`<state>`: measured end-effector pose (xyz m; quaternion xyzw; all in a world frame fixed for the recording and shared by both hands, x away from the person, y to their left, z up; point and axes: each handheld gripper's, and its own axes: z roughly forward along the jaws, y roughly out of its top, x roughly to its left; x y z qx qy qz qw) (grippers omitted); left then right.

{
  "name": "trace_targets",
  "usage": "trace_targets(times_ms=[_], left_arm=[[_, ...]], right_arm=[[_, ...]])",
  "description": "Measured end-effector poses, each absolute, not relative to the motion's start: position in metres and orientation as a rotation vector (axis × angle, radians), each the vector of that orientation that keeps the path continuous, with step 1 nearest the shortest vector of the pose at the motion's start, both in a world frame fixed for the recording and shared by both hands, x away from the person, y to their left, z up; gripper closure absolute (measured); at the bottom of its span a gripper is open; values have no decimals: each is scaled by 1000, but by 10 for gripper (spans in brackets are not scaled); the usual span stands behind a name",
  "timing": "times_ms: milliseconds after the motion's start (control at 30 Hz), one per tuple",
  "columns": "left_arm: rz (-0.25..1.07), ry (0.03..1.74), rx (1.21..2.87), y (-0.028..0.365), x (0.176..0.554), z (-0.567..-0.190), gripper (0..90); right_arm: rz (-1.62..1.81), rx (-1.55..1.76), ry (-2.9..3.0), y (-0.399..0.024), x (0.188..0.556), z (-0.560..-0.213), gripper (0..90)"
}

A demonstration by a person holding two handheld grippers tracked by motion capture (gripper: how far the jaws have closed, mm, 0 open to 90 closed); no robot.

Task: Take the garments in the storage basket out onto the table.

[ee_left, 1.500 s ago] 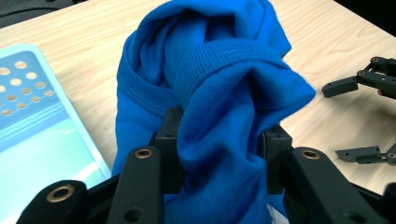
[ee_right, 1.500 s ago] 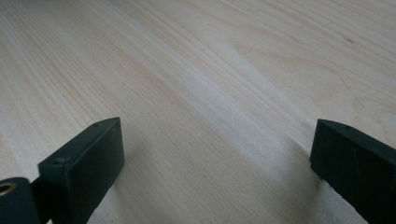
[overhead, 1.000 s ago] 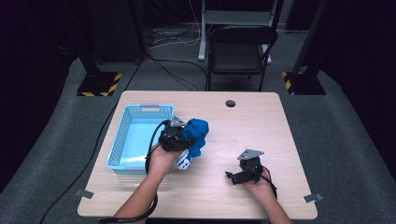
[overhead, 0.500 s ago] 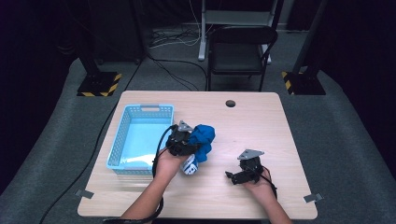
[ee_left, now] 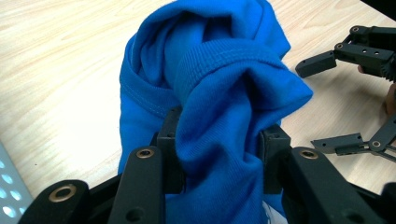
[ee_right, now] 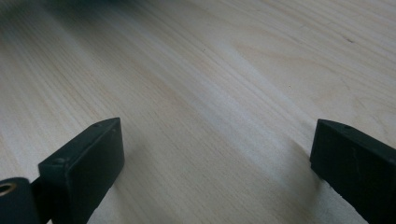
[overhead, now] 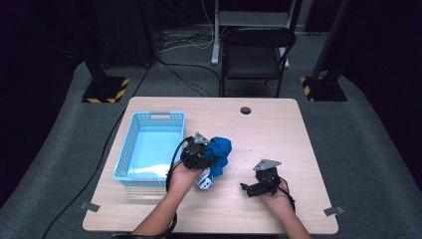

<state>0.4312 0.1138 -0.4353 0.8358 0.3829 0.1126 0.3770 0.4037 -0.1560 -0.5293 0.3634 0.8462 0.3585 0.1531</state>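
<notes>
A bunched blue garment (overhead: 222,151) with a white printed patch hangs low over the wooden table (overhead: 268,129), just right of the light blue basket (overhead: 130,144). My left gripper (overhead: 209,162) is shut on it. In the left gripper view both black jaws press into a thick fold of the blue garment (ee_left: 219,70), which bulges up between my left gripper (ee_left: 219,135). My right gripper (overhead: 247,189) rests open at the table's front right, with only bare wood between the jaws of my right gripper (ee_right: 215,154). The left gripper view also catches the right gripper (ee_left: 327,102), standing wide.
The basket holds nothing that I can see. A small round hole (overhead: 245,110) sits near the table's far edge. A black chair (overhead: 254,55) stands behind the table, and cables run over the grey floor.
My left gripper has carried the blue garment to the right, away from the basket, and lower toward the table. The right gripper has stayed where it was.
</notes>
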Motion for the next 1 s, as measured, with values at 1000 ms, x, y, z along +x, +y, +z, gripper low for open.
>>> trace_targets(times_ms=[1000], left_arm=[[217,1004,2165,102,432,-467,624]], right_arm=[[1030,1043,2426,-156,404,-529,22]])
